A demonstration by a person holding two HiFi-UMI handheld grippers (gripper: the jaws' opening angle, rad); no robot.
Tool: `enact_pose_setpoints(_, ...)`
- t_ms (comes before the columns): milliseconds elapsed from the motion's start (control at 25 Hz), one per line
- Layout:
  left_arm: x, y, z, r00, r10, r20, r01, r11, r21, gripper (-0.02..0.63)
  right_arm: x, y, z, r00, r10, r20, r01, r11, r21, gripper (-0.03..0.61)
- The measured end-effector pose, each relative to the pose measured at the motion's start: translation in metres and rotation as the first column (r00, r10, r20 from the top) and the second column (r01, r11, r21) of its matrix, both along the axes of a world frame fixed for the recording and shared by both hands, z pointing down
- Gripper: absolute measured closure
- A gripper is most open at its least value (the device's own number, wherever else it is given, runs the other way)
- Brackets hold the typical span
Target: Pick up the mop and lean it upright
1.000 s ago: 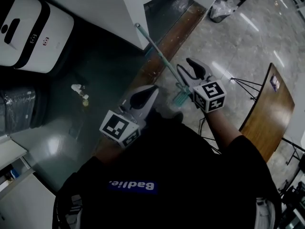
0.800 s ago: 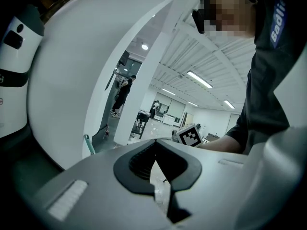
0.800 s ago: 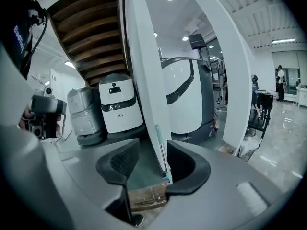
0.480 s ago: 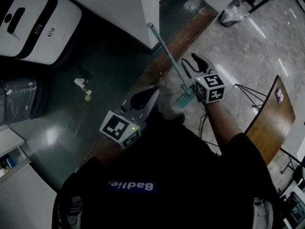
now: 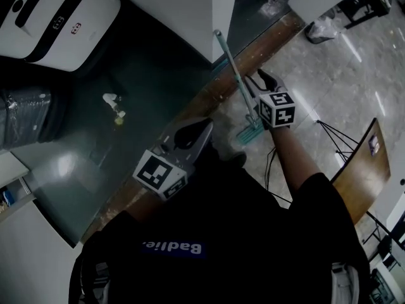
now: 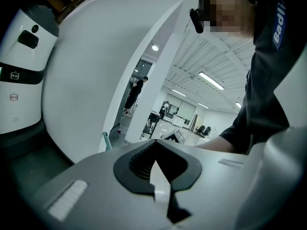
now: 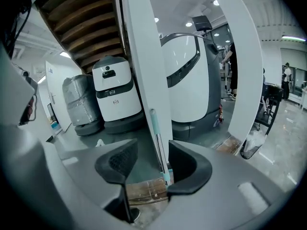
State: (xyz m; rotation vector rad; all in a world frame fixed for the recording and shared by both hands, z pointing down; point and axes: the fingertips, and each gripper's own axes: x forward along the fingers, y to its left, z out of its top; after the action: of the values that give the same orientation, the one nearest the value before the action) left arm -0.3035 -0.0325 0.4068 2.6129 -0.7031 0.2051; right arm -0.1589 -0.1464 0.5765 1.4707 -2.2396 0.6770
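Black-padded jaws of the right gripper (image 7: 152,153) stand wide apart and have just been opening. The handle of a long mop (image 7: 154,124), teal at the grip and bare metal below, rises between them. The handle sits close to the right-hand pad, with a clear gap to the left-hand one, and neither pad presses on it.

The ribbed black jaws of the left gripper (image 6: 156,145) are drawn together at the tips with nothing between them.

From the head view, the right gripper (image 5: 254,80) reaches in beside the mop (image 5: 235,75). The mop stands propped upright, its upper end resting against the corner of a white pillar (image 5: 218,2). Its teal mop head (image 5: 248,133) lies on the pale tiled floor (image 5: 316,75), just beside a worn wooden strip (image 5: 202,100) that divides the tiles from a dark green floor (image 5: 88,157). The left gripper (image 5: 201,128) is held low to the left of the mop head, not touching it.

Past the pillar, the right gripper view shows a white-and-black floor-cleaning machine (image 7: 114,92) parked beside a grey plastic-wrapped machine (image 7: 79,102). A larger white-and-black machine (image 7: 187,80) stands on the pillar's other side.
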Motion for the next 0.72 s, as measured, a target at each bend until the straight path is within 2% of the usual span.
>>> enact_pose_setpoints(360,-0.014,-0.018,0.007,0.999,-0.041,0.011,0.041,0.999,0.004,0.594,-0.017,-0.032,0.043,0.998,-0.043,-0.034,0.041,0.997,-0.062,0.365)
enact_pose_setpoints(720,-0.032,-0.023,0.014,0.997,-0.075,0.023,0.075,0.997,-0.002,0.594,-0.030,-0.059,0.104,0.986,-0.110,-0.125,0.089,0.982,-0.168,0.362)
